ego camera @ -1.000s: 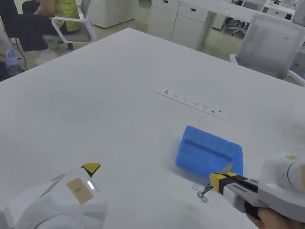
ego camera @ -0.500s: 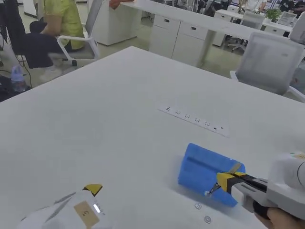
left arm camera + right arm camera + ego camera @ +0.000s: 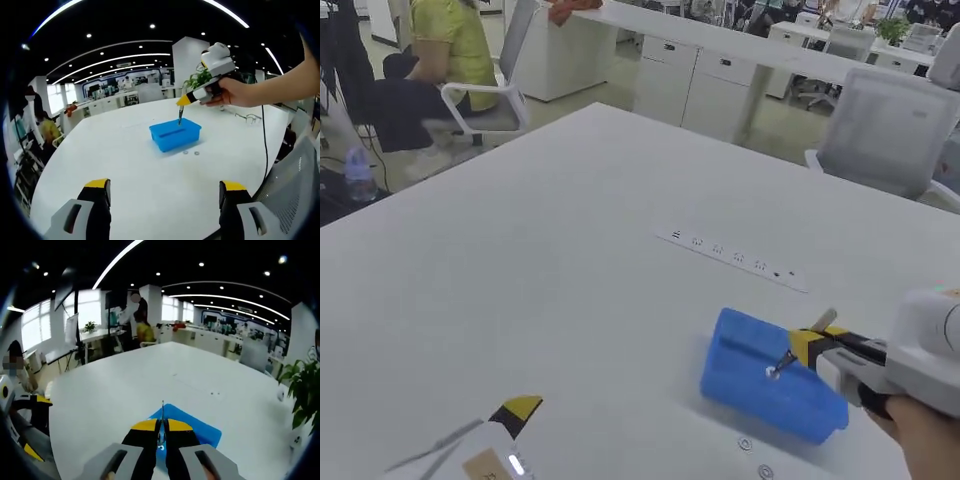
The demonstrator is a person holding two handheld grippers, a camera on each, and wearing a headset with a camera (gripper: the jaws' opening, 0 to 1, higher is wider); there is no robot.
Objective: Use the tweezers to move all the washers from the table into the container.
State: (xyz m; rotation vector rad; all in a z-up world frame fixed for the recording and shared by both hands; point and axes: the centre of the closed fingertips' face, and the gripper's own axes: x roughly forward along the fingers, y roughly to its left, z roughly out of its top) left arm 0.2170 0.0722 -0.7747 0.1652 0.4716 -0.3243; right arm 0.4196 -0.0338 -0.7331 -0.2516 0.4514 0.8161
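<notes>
White table bears the blue container; our right gripper clamps tweezers, tips pressed together, above it; two washers at its 6 o'clock.

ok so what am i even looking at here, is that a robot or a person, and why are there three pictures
There is no robot: a person holds a hand tool with tongs in each hand. One picture comes from a headset camera looking down at the white table. The two round ones come from cameras riding on each tool. The right tongs are shut on thin tweezers, whose tip hangs over a blue container and seems to carry a small washer. Two more washers lie on the table beside the container. The left tongs are open and hold nothing. A row of sockets is set in the table further back.
</notes>
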